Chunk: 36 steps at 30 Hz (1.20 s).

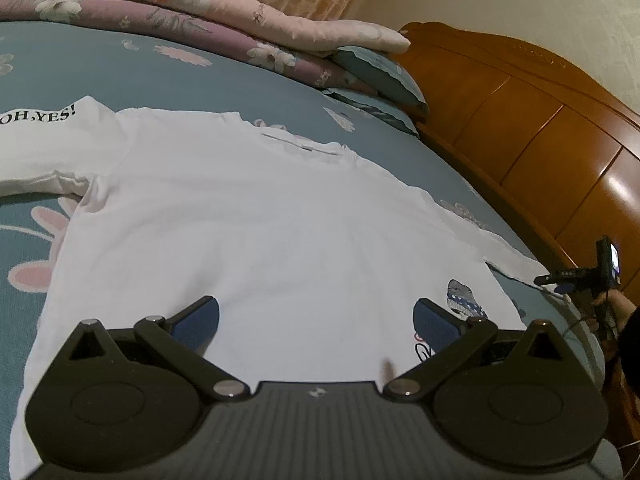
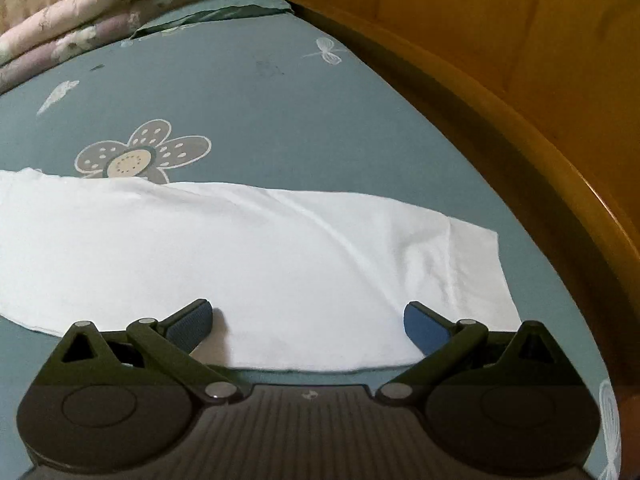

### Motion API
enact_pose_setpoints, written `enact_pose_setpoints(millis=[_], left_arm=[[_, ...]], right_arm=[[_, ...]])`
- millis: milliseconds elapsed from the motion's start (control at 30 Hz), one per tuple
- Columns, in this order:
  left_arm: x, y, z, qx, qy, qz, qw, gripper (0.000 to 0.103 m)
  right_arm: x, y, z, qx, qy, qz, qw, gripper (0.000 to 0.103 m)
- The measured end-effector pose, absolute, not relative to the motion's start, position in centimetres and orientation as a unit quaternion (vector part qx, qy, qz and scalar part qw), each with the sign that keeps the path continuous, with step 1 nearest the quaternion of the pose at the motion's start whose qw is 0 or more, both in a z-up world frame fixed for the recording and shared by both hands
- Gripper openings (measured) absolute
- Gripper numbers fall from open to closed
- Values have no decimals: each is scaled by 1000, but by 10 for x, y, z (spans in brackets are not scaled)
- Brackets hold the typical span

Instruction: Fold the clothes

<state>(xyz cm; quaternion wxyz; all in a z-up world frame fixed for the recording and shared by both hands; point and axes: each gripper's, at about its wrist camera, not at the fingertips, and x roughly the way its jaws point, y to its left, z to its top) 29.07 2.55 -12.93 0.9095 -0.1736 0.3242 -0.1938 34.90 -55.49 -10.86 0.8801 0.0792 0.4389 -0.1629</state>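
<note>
Lying flat on the bed sheet (image 1: 248, 80), the white T-shirt (image 1: 248, 216) is spread out, collar (image 1: 304, 146) toward the far side, body running back toward the left tool (image 1: 316, 320).

Left tool: jaws spread wide, nothing between them, blue pads (image 1: 198, 322) over the shirt's lower body. Cannot tell from this view whether the pads touch the cloth.

One sleeve (image 1: 40, 148) sticks out to the left, black "OH,YES!" print (image 1: 38, 114) on it. Small graphic (image 1: 464, 296) on the shirt near the right-hand pad, partly hidden behind it.

Right tool (image 2: 308, 322): also released, jaws wide apart, empty. It sits over the other sleeve (image 2: 280, 264), pads (image 2: 424, 328) just above the sleeve's near edge. The sleeve lies flat on the sheet, cuff end pointing toward the wooden bed frame (image 2: 520, 128), with a diagonal crease across it. In the left view the right tool's body (image 1: 600, 268) shows at the far right edge, held in a hand (image 1: 618, 308), beside the shirt's sleeve there.

Sheet is teal with flower prints; one large flower (image 2: 140, 156) is partly covered by the sleeve's far edge.

Rest of the bed: folded floral quilts (image 1: 200, 4) stacked along the far side, teal pillows (image 1: 380, 76) next to them against the wooden headboard (image 1: 520, 128). All well apart from the shirt.
</note>
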Motion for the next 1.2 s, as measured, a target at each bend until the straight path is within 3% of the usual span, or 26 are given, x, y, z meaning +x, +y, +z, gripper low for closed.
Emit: enact_pose_setpoints(millis=[167, 267, 500, 767, 967, 1200], left_arm=[[290, 24, -129, -171, 323, -194, 910, 102], [291, 22, -130, -169, 321, -193, 912, 102], [291, 22, -130, -168, 320, -192, 912, 102], [290, 23, -128, -170, 324, -191, 911, 102], [290, 26, -127, -181, 328, -193, 907, 102], [288, 29, -127, -192, 332, -194, 903, 102]], right_arm=[[349, -590, -84, 202, 356, -185, 893, 103], [362, -608, -96, 245, 356, -193, 881, 103], [368, -592, -99, 233, 347, -225, 880, 103], [398, -461, -92, 104, 386, -122, 908, 103], [434, -396, -127, 47, 420, -93, 902, 103], [404, -381, -126, 41, 444, -54, 893, 103]])
